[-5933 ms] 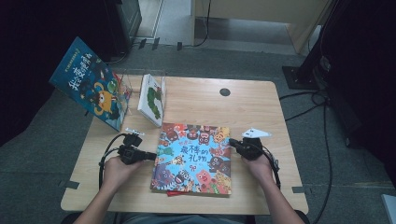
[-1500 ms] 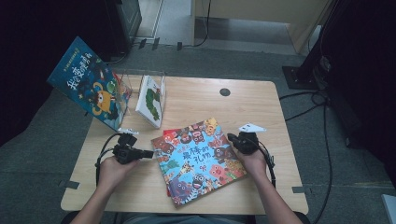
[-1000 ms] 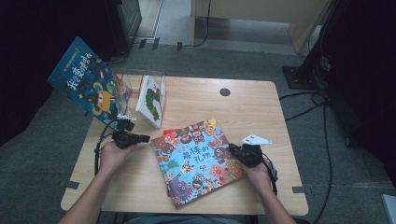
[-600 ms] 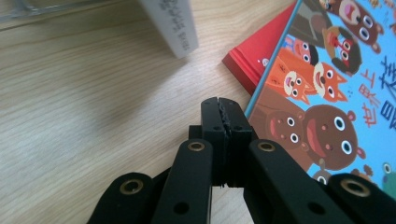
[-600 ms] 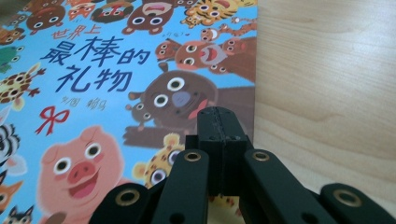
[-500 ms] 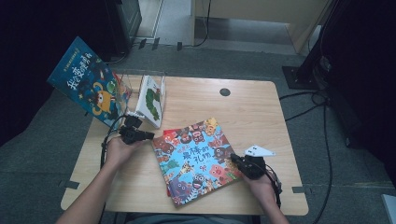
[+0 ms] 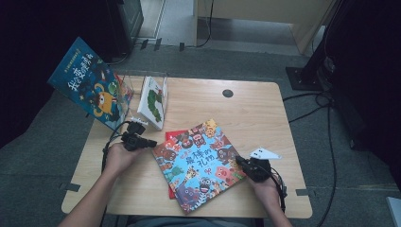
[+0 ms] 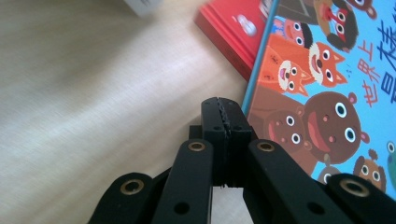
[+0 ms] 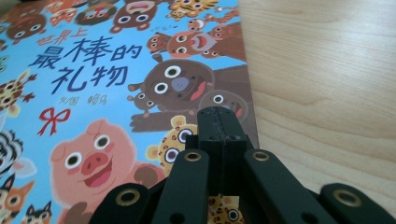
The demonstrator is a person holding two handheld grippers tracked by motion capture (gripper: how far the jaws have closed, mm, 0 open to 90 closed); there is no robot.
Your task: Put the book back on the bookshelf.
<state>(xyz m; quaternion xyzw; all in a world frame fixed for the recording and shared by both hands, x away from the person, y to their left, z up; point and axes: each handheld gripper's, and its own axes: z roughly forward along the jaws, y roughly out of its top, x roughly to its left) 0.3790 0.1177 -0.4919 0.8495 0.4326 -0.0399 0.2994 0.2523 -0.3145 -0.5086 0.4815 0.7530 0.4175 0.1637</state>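
Observation:
A blue picture book [image 7: 198,163] covered with cartoon animals lies turned at an angle on the wooden table [image 7: 265,118]. It rests on a red book [image 7: 173,135] that peeks out at its upper left. My left gripper [image 7: 152,143] is shut, its tip on the bare wood just left of the blue book's edge [image 8: 261,79], with nothing between the jaws [image 8: 222,109]. The red book's corner [image 8: 229,32] lies ahead of it. My right gripper [image 7: 239,161] is shut too, its tip [image 9: 219,119] over the blue book's [image 9: 93,70] right edge.
A clear stand [image 7: 142,78] at the back left holds an upright white caterpillar book [image 7: 153,99]. A dark blue monster book [image 7: 90,82] leans off the table's left edge. A black cable hole [image 7: 228,93] sits in the far middle of the table.
The blue book was turned counter-clockwise earlier. Over the last second my left gripper moved up to the book's upper left edge, and my right gripper slid back toward the person along its right edge.

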